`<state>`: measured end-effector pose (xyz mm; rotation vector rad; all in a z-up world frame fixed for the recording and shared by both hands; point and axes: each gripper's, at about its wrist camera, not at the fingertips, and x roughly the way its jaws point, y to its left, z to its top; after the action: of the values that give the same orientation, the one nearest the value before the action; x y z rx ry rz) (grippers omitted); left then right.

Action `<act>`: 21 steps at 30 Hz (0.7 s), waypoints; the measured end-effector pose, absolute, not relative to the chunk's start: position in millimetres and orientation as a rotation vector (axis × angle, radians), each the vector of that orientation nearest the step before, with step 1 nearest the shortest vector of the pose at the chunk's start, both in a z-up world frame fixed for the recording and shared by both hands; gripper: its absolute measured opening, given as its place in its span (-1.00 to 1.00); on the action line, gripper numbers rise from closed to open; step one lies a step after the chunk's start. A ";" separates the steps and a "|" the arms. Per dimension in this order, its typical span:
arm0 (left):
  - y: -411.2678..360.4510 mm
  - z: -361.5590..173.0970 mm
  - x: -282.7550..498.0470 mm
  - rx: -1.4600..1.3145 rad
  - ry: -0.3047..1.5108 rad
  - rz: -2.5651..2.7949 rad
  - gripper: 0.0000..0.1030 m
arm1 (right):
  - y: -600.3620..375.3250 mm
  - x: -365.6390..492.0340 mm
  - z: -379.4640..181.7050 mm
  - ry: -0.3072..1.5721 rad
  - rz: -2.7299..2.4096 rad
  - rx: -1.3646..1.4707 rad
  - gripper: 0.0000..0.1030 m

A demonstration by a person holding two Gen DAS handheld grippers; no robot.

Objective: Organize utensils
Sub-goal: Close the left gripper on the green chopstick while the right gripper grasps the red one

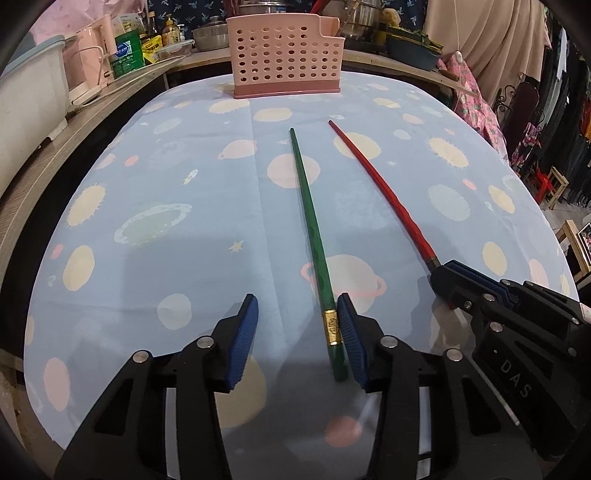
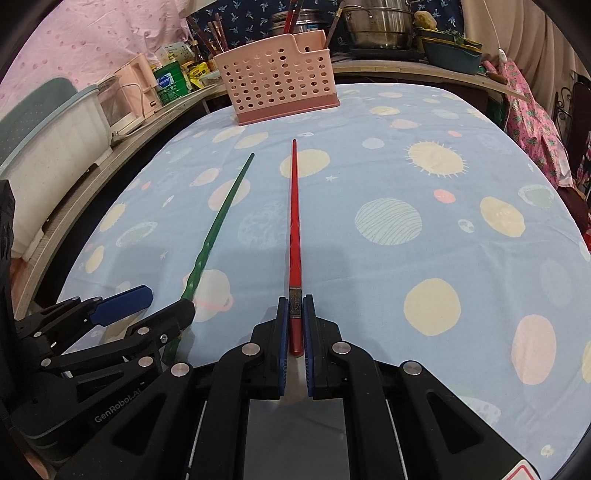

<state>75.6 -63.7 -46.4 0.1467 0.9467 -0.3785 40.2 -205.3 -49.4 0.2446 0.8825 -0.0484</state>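
Observation:
A green chopstick [image 1: 310, 221] lies on the table pointing at the pink perforated utensil basket [image 1: 286, 55]. My left gripper [image 1: 297, 332] is open around its thick end, whose gold band rests against the right pad. A red chopstick [image 1: 384, 192] lies to its right. My right gripper [image 2: 295, 328] is shut on the red chopstick [image 2: 294, 221] at its thick end. In the right wrist view the green chopstick [image 2: 218, 225] and the open left gripper [image 2: 166, 306] show at the left, and the basket [image 2: 277, 81] stands at the far edge.
The table wears a light blue planet-print cloth [image 1: 166, 184]. A wooden counter [image 1: 55, 147] at the left holds a white tub [image 1: 26, 103], bottles and boxes. Pots [image 2: 380, 22] stand behind the basket. Clothes hang at the right [image 1: 509, 55].

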 end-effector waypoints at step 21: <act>-58.5 -45.1 82.4 0.117 0.968 -0.379 -0.86 | -203.2 40.4 -49.0 0.888 -0.043 0.241 -0.86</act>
<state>82.4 -58.5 -45.1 0.1172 0.9678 -0.3786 40.4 -203.2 -49.0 0.2414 0.8882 -0.0433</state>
